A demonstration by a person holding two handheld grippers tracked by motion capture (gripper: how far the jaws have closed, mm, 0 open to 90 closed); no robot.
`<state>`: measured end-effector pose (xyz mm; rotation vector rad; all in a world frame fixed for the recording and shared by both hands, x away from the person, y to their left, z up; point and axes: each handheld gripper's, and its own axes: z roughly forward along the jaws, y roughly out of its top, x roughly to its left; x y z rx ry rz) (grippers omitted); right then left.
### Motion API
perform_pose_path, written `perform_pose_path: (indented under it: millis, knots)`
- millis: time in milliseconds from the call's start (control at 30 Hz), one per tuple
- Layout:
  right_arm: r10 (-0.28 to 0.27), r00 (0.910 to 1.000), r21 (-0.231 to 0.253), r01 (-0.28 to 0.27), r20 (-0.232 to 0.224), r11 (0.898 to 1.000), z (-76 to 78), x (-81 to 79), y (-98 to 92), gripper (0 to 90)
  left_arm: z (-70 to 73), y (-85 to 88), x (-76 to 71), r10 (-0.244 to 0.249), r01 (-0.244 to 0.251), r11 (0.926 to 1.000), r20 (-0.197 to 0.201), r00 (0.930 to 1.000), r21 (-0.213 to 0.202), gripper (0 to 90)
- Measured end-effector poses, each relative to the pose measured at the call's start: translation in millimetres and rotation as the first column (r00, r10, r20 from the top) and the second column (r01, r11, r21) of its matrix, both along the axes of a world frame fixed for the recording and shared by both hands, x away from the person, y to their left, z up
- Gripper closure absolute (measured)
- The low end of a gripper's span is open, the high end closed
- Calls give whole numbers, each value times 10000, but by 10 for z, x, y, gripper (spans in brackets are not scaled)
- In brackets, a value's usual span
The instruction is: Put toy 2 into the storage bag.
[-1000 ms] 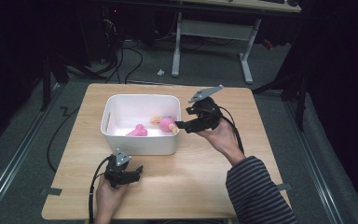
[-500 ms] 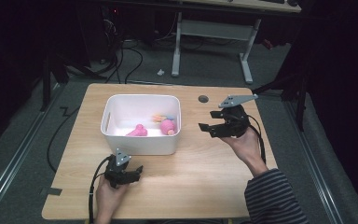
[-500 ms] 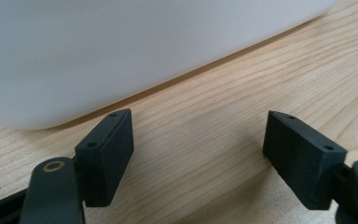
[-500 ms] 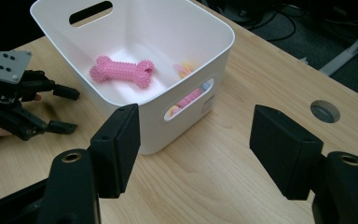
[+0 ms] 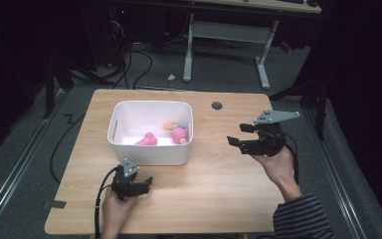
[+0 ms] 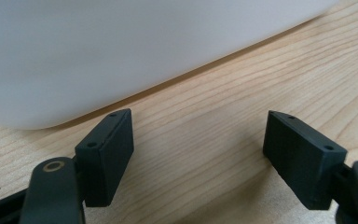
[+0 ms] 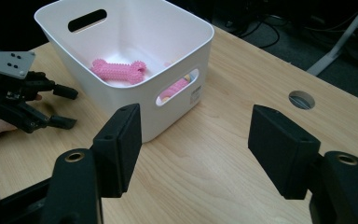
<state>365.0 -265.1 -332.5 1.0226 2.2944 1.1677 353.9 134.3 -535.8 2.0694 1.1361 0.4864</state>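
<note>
While nothing sits between either pair of jaws, worth going through it from the fingertips out. Right gripper (image 5: 242, 135): jaws apart with only bare wood showing in the gap, just been closing a bit, gripping nothing. Held up off the table (image 5: 219, 174) to the right of the white bin (image 5: 149, 152), well apart from it, pointing back toward it. Seen along its own jaws: the bin's end wall with a slot handle, pink stuff peeking through that slot.

Left gripper (image 5: 142, 185): jaws spread wide, empty too, resting low at the near edge of the table just in front of the bin. From its own camera, the bin's white wall (image 6: 121, 56) right ahead, close but not touching the fingertips, plain wood grain between the pads.

Inside the bin: a pink bone-shaped chew toy (image 7: 119, 71) lying flat on the floor, plus a second pink toy (image 5: 180, 134) against the right-hand wall with something yellowish and blue next to it, too small to name. High bin walls all round them.

Further out: a round cable hole (image 5: 217, 105) in the tabletop behind the right gripper's reach, clear of everything. Beyond the far edge, a white desk frame (image 5: 229, 35) and a tangle of black cables (image 5: 139, 59) on the dark floor. Striped sleeve (image 5: 301, 219) at the bottom right.
</note>
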Motion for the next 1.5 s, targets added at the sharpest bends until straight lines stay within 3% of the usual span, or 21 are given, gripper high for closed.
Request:
perform_pose_path:
  millis: [367, 767, 1500]
  knots:
    - [-432, 9990, 264, 428, 133, 9987, -50, -221, -223, 359, 0, 0, 0, 0, 0, 10000, 0, 10000, 1, 248]
    - [-697, 9971, 277, 689, 308, 9972, -167, -410, -316, 363, 0, 0, 0, 2, -2, 10000, 0, 10000, -4, 248]
    - [-1186, 9927, 1025, 1202, -212, 9874, -592, -566, -450, 370, 0, 0, 0, -5, 5, 10000, -2, 10000, 9, 248]
